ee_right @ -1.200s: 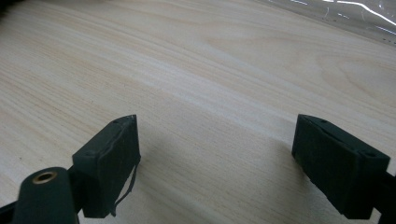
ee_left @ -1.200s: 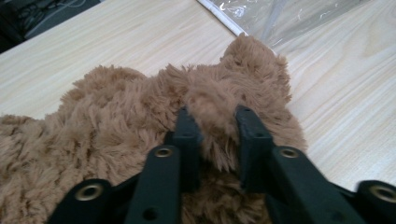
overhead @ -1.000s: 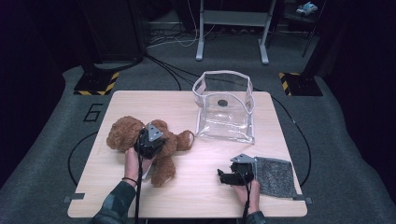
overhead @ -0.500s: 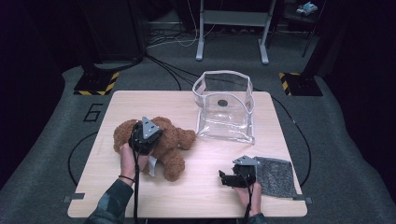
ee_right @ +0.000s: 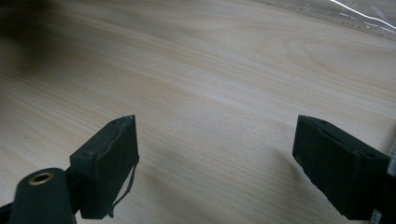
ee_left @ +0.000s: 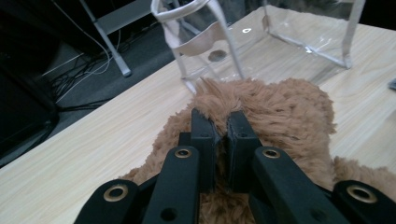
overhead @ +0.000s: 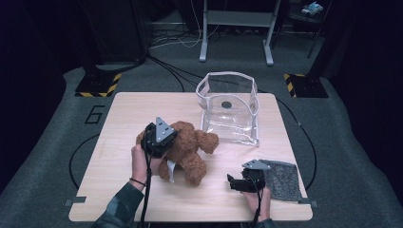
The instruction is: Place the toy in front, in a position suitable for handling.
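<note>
Brown teddy bear [overhead: 187, 145] pinched in closed left claw [ee_left: 219, 135]; right claw [ee_right: 215, 158] wide open, empty, over table [overhead: 123, 114].

Teddy bear [overhead: 187, 147]: brown plush, white tag. Grippers [overhead: 157, 140] [overhead: 231, 183]: black, grey top plates. Bag [overhead: 229, 108] near the table's far edge: clear plastic, pale trim, dark dot on base. Mat [overhead: 284, 179] at the near right corner: speckled grey. Table [overhead: 123, 114]: light wood grain.
</note>
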Tool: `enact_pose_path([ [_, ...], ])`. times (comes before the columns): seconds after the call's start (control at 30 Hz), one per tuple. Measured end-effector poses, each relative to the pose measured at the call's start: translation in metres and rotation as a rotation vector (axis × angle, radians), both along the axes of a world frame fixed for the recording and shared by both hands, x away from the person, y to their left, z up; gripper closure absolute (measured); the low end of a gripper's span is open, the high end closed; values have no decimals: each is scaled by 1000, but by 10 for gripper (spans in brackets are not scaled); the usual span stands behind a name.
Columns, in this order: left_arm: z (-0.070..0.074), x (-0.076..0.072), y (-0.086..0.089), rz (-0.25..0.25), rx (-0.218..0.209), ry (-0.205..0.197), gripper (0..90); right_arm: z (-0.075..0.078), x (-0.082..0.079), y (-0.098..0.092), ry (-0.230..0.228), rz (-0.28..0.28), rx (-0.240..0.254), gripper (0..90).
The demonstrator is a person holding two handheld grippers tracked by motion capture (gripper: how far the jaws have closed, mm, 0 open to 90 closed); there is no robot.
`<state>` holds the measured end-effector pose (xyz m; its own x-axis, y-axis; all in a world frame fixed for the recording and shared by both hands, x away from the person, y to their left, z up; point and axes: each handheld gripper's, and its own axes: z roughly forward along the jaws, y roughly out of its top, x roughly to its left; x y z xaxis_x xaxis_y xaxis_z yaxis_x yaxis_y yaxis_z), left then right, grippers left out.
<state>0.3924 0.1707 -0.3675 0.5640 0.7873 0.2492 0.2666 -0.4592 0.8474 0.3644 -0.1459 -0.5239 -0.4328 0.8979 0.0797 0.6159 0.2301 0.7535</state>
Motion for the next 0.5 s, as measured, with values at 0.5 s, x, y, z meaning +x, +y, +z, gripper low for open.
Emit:
enact_pose_path([
  [0.5,-5,-10,-54,-74,34,30,836,4,-1,-8,18,-16,10,144],
])
